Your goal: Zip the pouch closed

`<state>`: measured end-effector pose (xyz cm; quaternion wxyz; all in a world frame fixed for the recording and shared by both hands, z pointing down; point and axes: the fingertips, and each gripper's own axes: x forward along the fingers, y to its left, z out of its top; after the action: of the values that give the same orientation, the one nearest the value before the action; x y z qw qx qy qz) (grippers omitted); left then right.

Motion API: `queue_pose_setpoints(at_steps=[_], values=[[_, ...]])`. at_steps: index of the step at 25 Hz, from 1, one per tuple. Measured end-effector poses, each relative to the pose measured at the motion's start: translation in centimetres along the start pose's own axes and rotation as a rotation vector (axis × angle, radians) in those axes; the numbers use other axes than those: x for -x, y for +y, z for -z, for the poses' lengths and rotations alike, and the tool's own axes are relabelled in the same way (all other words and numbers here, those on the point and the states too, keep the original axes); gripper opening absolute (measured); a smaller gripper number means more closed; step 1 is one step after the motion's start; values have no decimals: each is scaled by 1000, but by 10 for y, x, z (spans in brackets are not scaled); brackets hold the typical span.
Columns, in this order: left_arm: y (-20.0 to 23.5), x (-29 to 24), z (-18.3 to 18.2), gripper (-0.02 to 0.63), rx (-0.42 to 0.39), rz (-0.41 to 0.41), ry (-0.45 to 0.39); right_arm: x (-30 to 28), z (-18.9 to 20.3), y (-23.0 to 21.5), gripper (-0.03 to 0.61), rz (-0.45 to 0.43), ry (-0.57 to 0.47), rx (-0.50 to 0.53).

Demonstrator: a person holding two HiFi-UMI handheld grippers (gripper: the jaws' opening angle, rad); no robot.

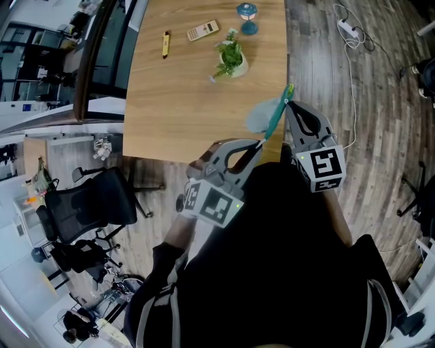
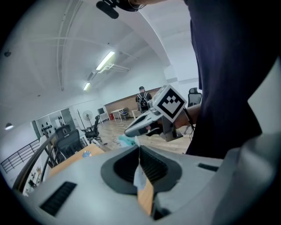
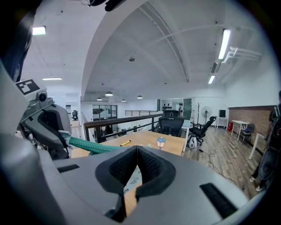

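The pale blue pouch (image 1: 262,115) with a green zip edge hangs in the air over the near right corner of the wooden table (image 1: 183,102), stretched between both grippers. My left gripper (image 1: 260,141) is shut on its lower end; pale fabric shows between the closed jaws in the left gripper view (image 2: 139,149). My right gripper (image 1: 288,102) is shut on the upper end by the zip. In the right gripper view the green zip strip (image 3: 92,146) runs left from my right gripper (image 3: 137,151) to the left gripper (image 3: 44,127). The zip slider is not visible.
Farther back on the table stand a small potted plant (image 1: 232,60), a blue hourglass-shaped object (image 1: 247,18), a yellow marker (image 1: 165,44) and a flat remote-like device (image 1: 202,30). A black office chair (image 1: 95,204) stands to the left, and cables (image 1: 348,27) lie on the floor to the right.
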<state>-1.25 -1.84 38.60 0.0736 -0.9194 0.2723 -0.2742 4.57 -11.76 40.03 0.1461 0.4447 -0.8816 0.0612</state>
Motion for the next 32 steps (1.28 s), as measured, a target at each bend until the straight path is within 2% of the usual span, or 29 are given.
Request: queue_pose_setpoints(at_steps=[18,32], values=[[-14,15,-19,9,-42,-3,-28,15,-5,-37,15,124,-41,-45],[-13,18,-22,3,-22,-1,-42,21,-4,-50,15,154,-46,-74]])
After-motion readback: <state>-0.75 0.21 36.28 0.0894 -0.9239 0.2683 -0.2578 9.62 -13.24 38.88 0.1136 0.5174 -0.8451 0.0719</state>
